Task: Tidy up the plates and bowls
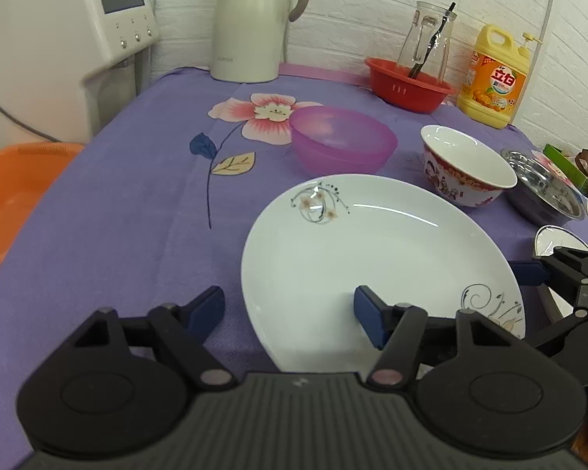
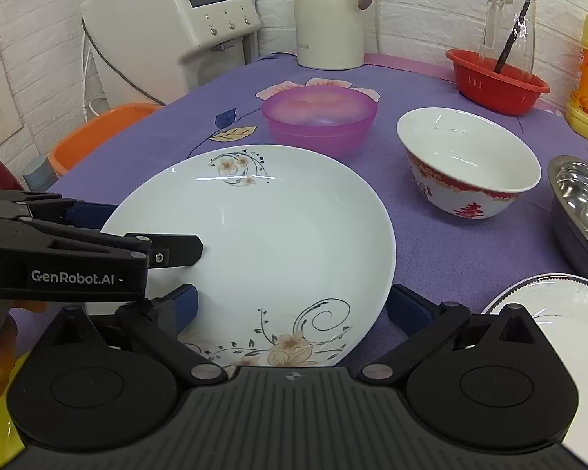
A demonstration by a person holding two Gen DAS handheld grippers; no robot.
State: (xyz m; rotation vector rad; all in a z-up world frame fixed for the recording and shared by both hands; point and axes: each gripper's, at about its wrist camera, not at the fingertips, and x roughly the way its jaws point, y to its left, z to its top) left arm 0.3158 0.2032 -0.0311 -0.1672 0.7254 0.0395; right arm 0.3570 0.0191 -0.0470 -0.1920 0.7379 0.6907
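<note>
A large white plate with flower prints (image 1: pixel 376 262) (image 2: pixel 270 243) lies on the purple cloth. My left gripper (image 1: pixel 290 315) is open; its right pad rests over the plate's near-left part and its left pad is over the cloth. It shows from the side in the right wrist view (image 2: pixel 194 250). My right gripper (image 2: pixel 294 307) is open and straddles the plate's near rim. A purple plastic bowl (image 1: pixel 343 139) (image 2: pixel 319 117), a white bowl with red pattern (image 1: pixel 466 166) (image 2: pixel 468 160) and a steel bowl (image 1: pixel 545 188) (image 2: pixel 580 211) stand behind.
A second white plate (image 2: pixel 560 313) lies at the near right. A red basket (image 1: pixel 409 84) holding a glass jar, a yellow detergent bottle (image 1: pixel 494 78), a cream thermos (image 1: pixel 254 19) and a white appliance (image 1: pixel 58 39) line the back. An orange basin (image 1: pixel 15 196) sits off the table's left edge.
</note>
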